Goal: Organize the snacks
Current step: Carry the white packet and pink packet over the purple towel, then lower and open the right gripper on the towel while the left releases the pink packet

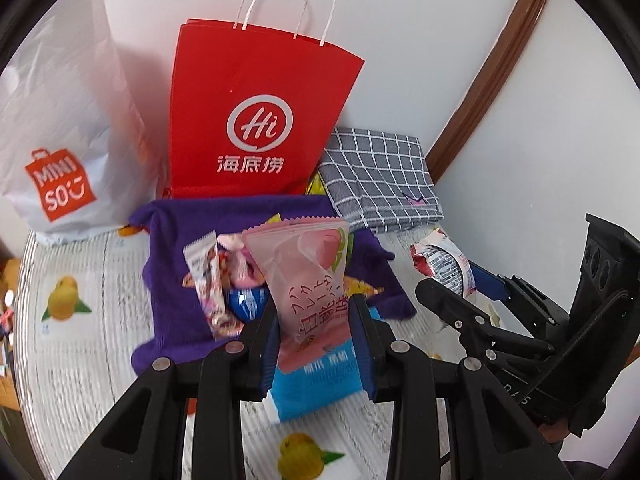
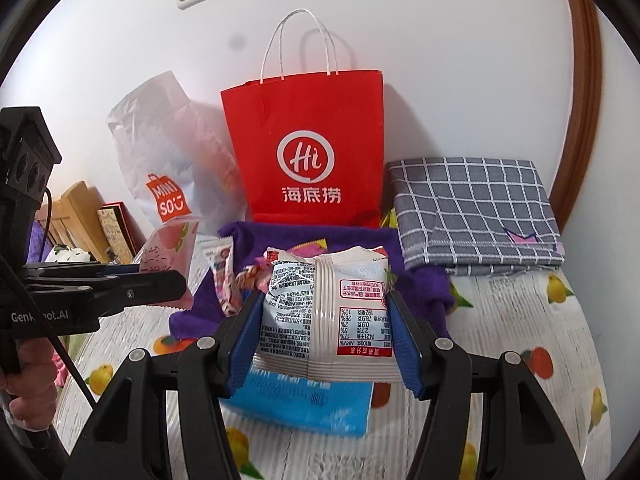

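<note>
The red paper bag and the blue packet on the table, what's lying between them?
In both views, the purple cloth with small snack packets on it lies between the red paper bag and the blue packet.

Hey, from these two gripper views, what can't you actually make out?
- Inside of the red paper bag: both views see only its front panel.
- Blue packet: mostly covered by the white snack packet in the right gripper; its print is blurred.
- Yellow wrapper, left wrist view: hidden between bag and checked cloth.
- Pink peach packet in the left gripper: lower print blurred.
</note>
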